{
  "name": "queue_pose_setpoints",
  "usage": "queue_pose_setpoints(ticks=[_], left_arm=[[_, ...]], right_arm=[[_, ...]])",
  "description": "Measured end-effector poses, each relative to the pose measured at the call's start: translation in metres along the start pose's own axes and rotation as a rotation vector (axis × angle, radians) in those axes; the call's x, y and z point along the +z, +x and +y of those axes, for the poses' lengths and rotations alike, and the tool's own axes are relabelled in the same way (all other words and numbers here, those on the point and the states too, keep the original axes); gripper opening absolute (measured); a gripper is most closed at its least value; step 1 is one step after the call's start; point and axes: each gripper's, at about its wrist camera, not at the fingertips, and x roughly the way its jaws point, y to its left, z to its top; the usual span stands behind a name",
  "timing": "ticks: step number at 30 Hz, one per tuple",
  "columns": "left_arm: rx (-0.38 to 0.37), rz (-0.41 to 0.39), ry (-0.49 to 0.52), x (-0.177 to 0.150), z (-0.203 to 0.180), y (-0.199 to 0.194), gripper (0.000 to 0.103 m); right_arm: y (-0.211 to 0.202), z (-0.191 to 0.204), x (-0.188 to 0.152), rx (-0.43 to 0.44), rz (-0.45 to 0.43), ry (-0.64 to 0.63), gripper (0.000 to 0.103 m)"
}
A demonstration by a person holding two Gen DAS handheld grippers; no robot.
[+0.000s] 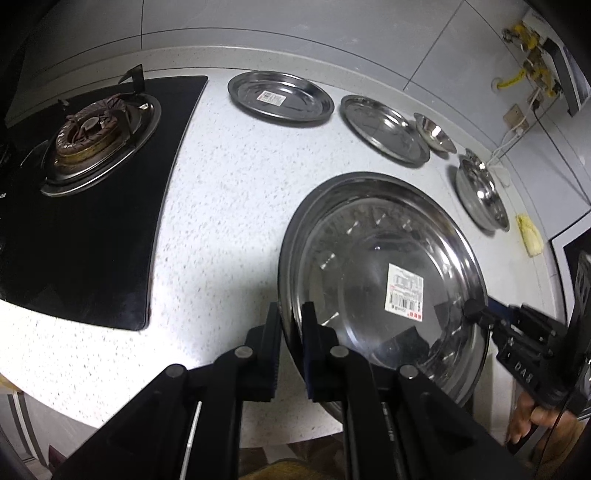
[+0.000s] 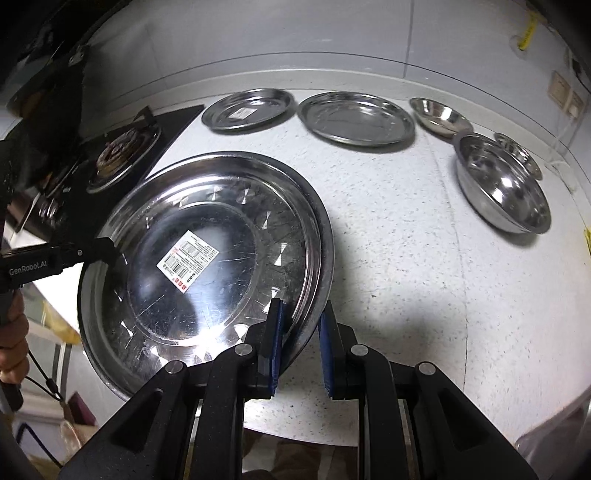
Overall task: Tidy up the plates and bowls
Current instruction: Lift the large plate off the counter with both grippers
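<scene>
The large steel plate (image 1: pixel 384 280), with a barcode sticker (image 1: pixel 403 291) on its floor, is held at the front edge of the speckled white countertop (image 1: pixel 229 206), part of it reaching past that edge. Both grippers hold it by opposite sides of its rim. The left gripper (image 1: pixel 291 325) has its fingers drawn narrow on the rim, one pad inside the plate and one outside. The right gripper (image 2: pixel 301 332) pinches the opposite side of the rim in the same way, its blue-faced pads (image 2: pixel 275 343) close together with the steel edge between them. In the left wrist view, the right gripper shows at the plate's far side with a person's hand (image 1: pixel 532 417) below it.

Along the back edge of the countertop, near the grey tiled wall (image 1: pixel 258 22), stands a row of steel ware, well apart from the held plate. A smaller plate with a sticker (image 1: pixel 280 98) sits nearest the stove. Just beside it is a plain plate (image 1: pixel 384 129). A small bowl (image 1: pixel 434 133) follows, touching or nearly touching that plate's rim. Toward the back right corner rests a larger bowl (image 2: pixel 502 184), with another small bowl (image 2: pixel 517 155) just behind it.

At the countertop's left end, a black glass gas stove (image 1: pixel 92 240) is set in, its burner (image 1: pixel 92 140) ringed in steel. On the wall to the right hang yellow gas fittings (image 1: pixel 528 55) and white cables (image 1: pixel 513 140).
</scene>
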Motion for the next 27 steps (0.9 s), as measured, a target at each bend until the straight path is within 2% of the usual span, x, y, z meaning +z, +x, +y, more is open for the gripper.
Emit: queue_pose_setpoints(ticks=[6, 14, 27], left_arm=[[0.033, 0.041, -0.028, -0.009, -0.002, 0.025, 0.01], [0.058, 0.079, -0.047, -0.014, 0.0, 0.04, 0.01], [0.08, 0.077, -0.05, -0.015, 0.002, 0.043, 0.01]], right_arm=[[0.019, -0.012, -0.004, 0.032, 0.038, -0.031, 0.017], [0.035, -0.02, -0.007, 0.062, 0.072, -0.043, 0.017], [0.042, -0.018, -0.014, 0.084, 0.107, -0.054, 0.018]])
